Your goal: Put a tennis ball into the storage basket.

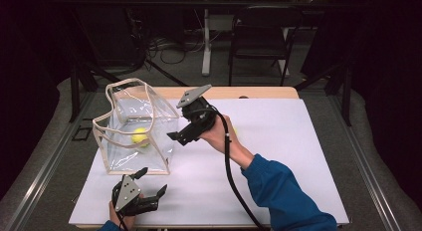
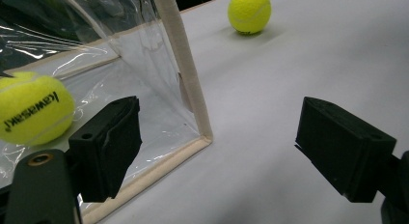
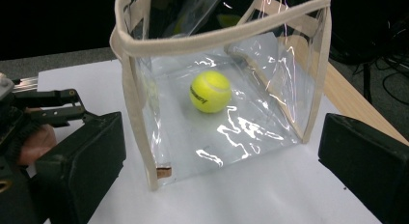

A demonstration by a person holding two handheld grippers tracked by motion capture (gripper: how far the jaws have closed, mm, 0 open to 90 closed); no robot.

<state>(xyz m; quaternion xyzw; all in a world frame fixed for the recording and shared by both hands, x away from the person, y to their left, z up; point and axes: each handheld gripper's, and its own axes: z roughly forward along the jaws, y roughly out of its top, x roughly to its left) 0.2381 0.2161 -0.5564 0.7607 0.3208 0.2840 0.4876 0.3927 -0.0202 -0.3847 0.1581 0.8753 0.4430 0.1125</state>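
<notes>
High view: second yellow felt tennis ball (image 1: pixel 234 131) mostly hidden behind right hand. Clear plastic tote bag with beige fabric trim (image 1: pixel 135 126) on white-covered bench (image 1: pixel 278 161), yellow tennis ball (image 1: pixel 140 137) inside. Left gripper (image 1: pixel 152 182), right gripper (image 1: pixel 177 138): jaws apart, empty.

From above, the right hand (image 1: pixel 217 134) hides most of a second tennis ball (image 1: pixel 234 132); the ball's (image 2: pixel 30 108) lettering is cut off.
</notes>
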